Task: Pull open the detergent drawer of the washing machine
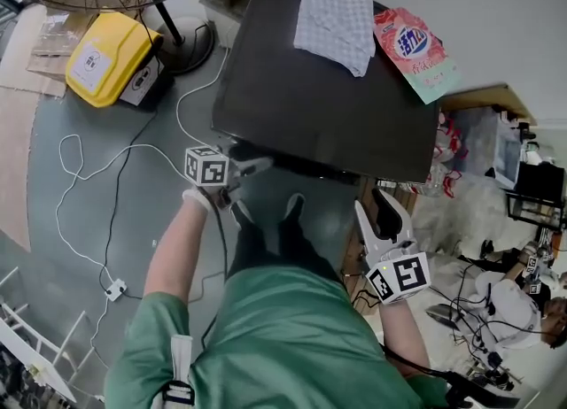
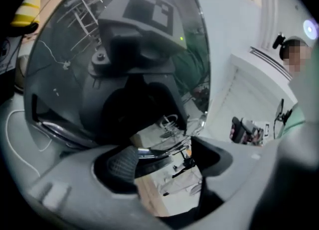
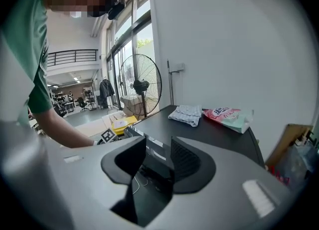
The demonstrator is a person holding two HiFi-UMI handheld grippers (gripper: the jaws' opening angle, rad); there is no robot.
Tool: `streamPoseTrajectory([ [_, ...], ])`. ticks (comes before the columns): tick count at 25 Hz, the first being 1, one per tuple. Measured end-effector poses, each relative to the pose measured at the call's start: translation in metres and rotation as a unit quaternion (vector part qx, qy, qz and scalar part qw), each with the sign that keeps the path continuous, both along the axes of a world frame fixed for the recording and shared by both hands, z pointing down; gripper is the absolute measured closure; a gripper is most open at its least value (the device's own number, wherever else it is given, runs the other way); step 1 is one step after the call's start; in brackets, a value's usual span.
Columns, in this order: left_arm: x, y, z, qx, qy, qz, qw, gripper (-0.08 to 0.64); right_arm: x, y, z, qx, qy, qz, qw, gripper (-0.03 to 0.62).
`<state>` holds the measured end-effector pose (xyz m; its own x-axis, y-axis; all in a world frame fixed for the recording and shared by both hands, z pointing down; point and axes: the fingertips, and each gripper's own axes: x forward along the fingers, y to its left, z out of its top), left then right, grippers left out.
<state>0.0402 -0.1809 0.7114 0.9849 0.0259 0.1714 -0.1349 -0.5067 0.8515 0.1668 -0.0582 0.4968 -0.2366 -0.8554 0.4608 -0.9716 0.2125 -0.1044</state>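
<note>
The dark-topped washing machine is seen from above; its front panel and detergent drawer are hidden under the top's near edge. My left gripper sits at the machine's front left corner. In the left gripper view it stands open close to the round glass door, whose chrome rim runs between the jaws without the pads pressing on it. My right gripper hangs by the front right corner. Its jaws are open with nothing between them, pointed along the machine's front edge.
A folded cloth and a pink detergent bag lie on the machine's top. A standing fan's base and a yellow box are at the far left, with cables across the floor. Cluttered bags and gear stand at the right.
</note>
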Motion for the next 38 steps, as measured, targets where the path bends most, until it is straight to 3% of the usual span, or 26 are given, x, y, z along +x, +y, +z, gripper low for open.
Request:
streamPoseTrajectory([
  [5, 0.002, -0.003, -0.003, -0.017, 0.015, -0.006, 0.9997, 0.239, 0.001, 0.004, 0.003, -0.005, -0.001, -0.003, 1.000, 0.449],
  [12, 0.005, -0.007, -0.003, -0.018, 0.022, -0.050, 0.9984, 0.242, -0.008, 0.010, 0.009, -0.008, -0.009, -0.022, 1.000, 0.449],
  [17, -0.001, 0.001, -0.011, -0.015, 0.061, -0.085, 0.9944, 0.215, -0.021, 0.027, 0.006, -0.012, 0.002, -0.042, 0.999, 0.449],
  [24, -0.005, 0.011, -0.010, 0.018, 0.051, -0.062, 0.9966, 0.238, -0.014, 0.044, 0.006, -0.024, 0.010, -0.034, 0.999, 0.449],
  [30, -0.007, 0.015, -0.014, 0.005, 0.069, -0.097, 0.9929, 0.240, -0.013, 0.044, 0.012, -0.034, 0.003, -0.041, 0.999, 0.449],
  [34, -0.008, 0.009, -0.009, 0.013, 0.046, -0.109, 0.9929, 0.261, -0.017, 0.039, 0.011, -0.033, 0.001, -0.047, 0.998, 0.449],
  [38, -0.006, 0.008, -0.008, 0.004, 0.051, -0.119, 0.9916, 0.256, -0.018, 0.035, 0.009, -0.030, -0.002, -0.056, 0.998, 0.449],
])
